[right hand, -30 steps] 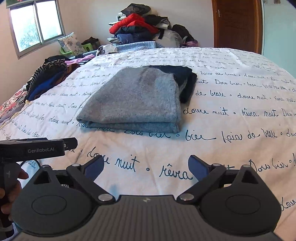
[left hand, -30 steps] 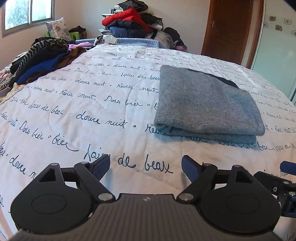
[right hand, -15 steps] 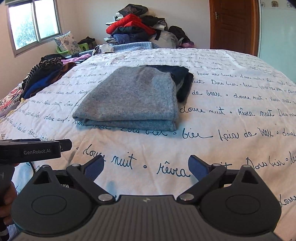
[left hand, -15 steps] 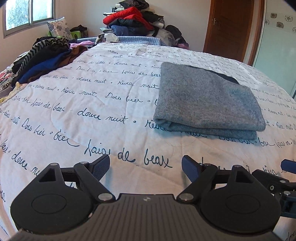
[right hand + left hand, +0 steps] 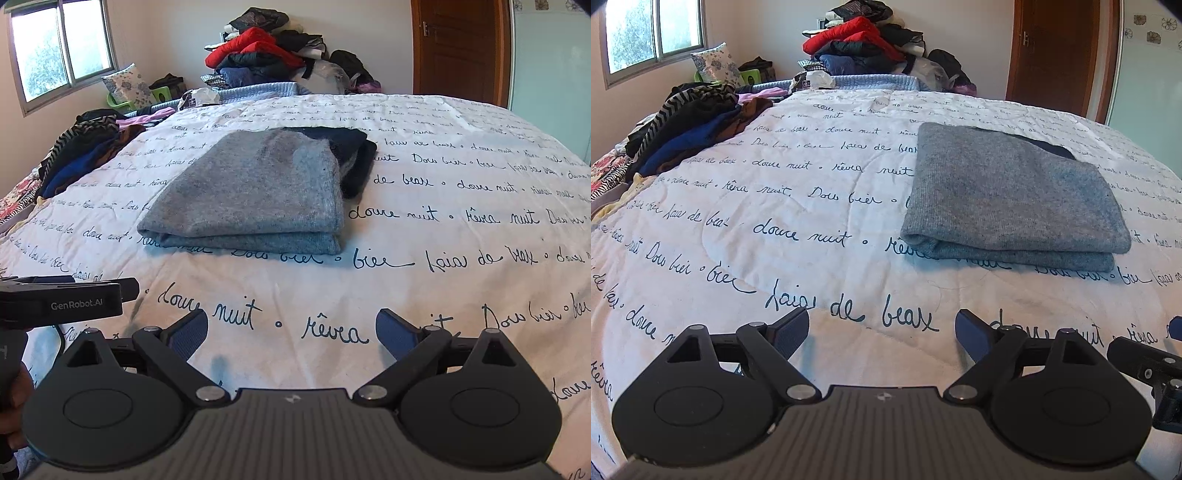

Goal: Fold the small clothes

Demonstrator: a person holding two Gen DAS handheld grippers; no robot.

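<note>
A grey knitted garment [image 5: 1012, 199] is seen lying folded into a neat rectangle on the bed [image 5: 775, 229], with a dark garment [image 5: 351, 155] tucked under its far right side. Both are set on the white bedspread printed with script, well in front of the two tools.

The left hand-held gripper [image 5: 881, 328] is held low over the bedspread with its jaws spread wide and nothing between them. The right hand-held gripper [image 5: 291, 330] is likewise released and empty, and is held just beside the left one, whose body is visible at the left edge of the right wrist view.

The fold of the grey piece is judged to be finished, since its edges are squared and no tool is touching it. The step in hand is therefore taken to be a pause between garments.

For the next move, a fresh item would be needed from the loose clothes [image 5: 690, 125] heaped at the left edge of the bed. A reach across and a pinch on a single layer would be called for, so that one piece is drawn free.
</note>
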